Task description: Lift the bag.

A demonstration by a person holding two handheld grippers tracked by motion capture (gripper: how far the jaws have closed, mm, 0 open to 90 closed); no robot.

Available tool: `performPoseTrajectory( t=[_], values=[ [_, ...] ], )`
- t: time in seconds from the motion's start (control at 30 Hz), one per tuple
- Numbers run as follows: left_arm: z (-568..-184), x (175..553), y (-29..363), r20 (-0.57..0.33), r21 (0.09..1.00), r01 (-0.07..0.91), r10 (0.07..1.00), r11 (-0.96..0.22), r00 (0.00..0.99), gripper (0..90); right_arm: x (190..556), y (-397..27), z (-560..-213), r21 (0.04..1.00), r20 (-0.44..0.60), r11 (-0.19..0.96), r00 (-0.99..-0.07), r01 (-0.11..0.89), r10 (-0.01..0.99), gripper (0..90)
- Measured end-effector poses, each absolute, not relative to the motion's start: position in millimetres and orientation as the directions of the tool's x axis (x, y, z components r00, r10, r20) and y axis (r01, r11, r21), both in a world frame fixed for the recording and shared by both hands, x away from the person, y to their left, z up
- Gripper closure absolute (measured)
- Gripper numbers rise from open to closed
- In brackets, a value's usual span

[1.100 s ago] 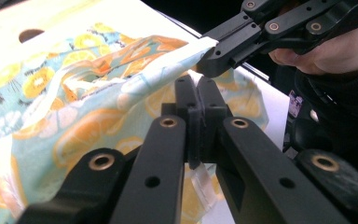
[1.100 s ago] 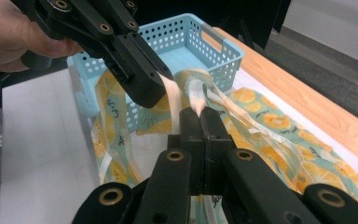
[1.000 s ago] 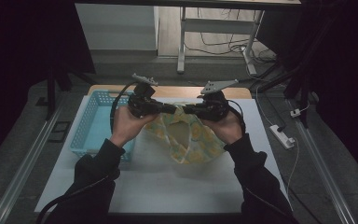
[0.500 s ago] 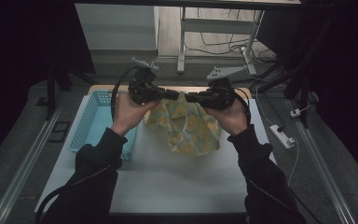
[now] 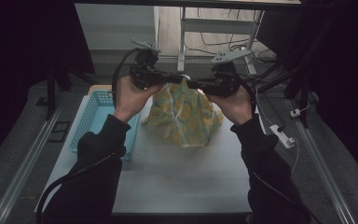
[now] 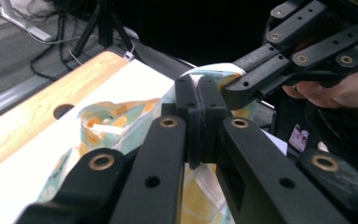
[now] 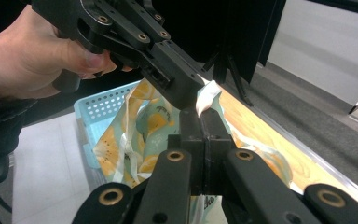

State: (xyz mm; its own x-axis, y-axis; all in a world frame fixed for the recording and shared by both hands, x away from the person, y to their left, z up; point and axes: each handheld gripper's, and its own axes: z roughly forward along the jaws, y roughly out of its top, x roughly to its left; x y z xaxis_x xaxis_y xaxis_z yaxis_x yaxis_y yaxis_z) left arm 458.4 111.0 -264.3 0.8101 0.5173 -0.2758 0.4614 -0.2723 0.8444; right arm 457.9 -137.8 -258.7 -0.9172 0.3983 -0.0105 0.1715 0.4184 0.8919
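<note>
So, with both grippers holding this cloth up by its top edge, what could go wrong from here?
1. The left gripper and right gripper pinch only a narrow strip at the top of the patterned cloth, so it may slip out.
2. The two grips sit very close together, so the cloth hangs bunched rather than spread.
3. Its lower part hangs close beside the blue basket and might catch on the rim.

Both tools, left tool point(image 5: 170, 79) and right tool point(image 5: 196, 85), higher, patterned cloth point(image 5: 184, 114) now hanging above the table point(image 5: 177, 172).
</note>
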Motion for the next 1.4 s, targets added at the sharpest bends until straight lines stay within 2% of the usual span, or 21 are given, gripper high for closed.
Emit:
performPoseTrajectory(
  t=[0.6,0.93,1.4],
  values=[
    [-226.8,465.4,111.6,-0.23,0.881,0.413,0.554,-0.23,0.8,89.3,460.8,-140.9,-218.5,0.912,-0.05,0.386,-0.896,0.139,0.441,90.0],
    [-220.0,463.0,116.8,-0.246,0.906,0.387,0.531,-0.171,0.811,89.3,456.7,-146.0,-202.3,0.926,-0.054,0.356,-0.889,0.125,0.454,90.0],
    [-254.2,482.6,112.8,-0.245,0.887,0.419,0.569,-0.196,0.785,88.9,475.1,-143.1,-233.1,0.906,-0.043,0.386,-0.872,0.171,0.488,90.0]
  ],
)
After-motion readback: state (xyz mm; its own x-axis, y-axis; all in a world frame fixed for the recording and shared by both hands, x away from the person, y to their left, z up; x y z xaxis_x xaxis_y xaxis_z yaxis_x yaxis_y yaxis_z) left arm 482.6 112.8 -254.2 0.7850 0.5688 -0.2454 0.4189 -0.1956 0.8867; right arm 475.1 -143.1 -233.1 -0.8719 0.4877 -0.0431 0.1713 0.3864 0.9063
